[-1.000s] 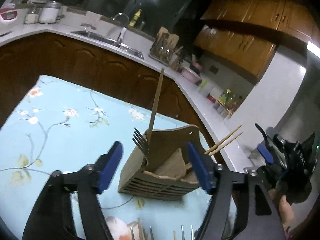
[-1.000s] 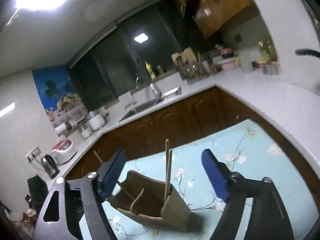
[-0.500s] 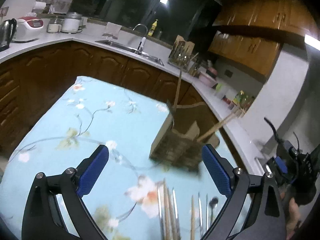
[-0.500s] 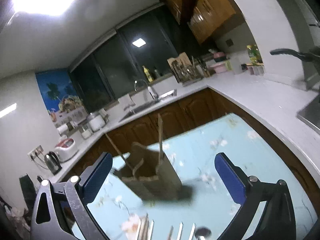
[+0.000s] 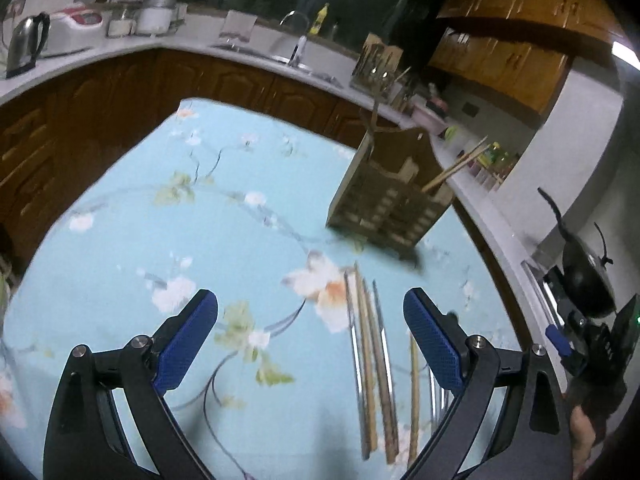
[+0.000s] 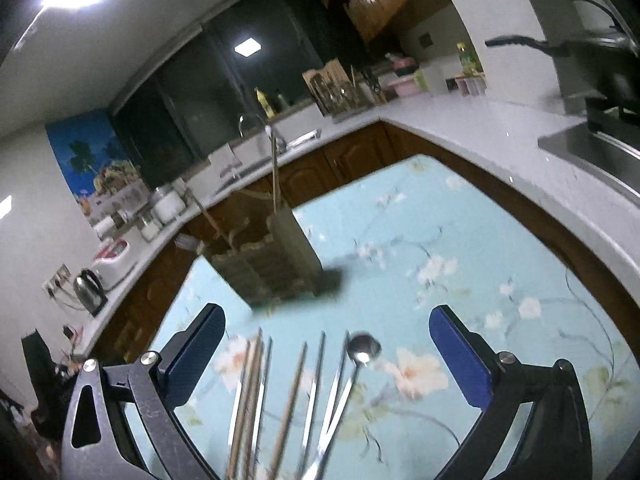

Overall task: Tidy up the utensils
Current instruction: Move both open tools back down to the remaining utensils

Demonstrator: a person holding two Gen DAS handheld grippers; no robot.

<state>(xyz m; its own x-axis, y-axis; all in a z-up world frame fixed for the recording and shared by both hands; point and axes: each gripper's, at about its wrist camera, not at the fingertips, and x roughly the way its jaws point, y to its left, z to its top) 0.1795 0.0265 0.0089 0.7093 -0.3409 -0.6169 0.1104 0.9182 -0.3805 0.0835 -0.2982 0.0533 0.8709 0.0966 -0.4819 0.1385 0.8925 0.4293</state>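
A slatted wooden utensil holder (image 5: 386,200) (image 6: 272,260) stands on the blue floral tablecloth (image 5: 180,220) (image 6: 460,260), with a long utensil handle and chopsticks (image 5: 456,168) sticking out of it. Several loose utensils lie side by side in front of it: wooden and metal chopsticks (image 5: 370,356) (image 6: 250,396) and a metal spoon (image 6: 362,350). My left gripper (image 5: 310,336) hovers open above the cloth, left of the loose pile. My right gripper (image 6: 326,354) is open too, with the loose utensils on the cloth below between its fingers. Neither holds anything.
A white countertop (image 6: 480,128) wraps around the table, with a sink and tap (image 5: 298,46), a second utensil rack (image 6: 332,88), jars, a kettle (image 5: 24,42) and a black pan (image 5: 586,280). Brown cabinets (image 5: 120,92) stand below. A person's hand (image 5: 582,436) holds the right gripper.
Both grippers drew back from the wooden holder and opened wider. The holder, close between the fingers before, now stands farther off, and the loose utensils have come into view.
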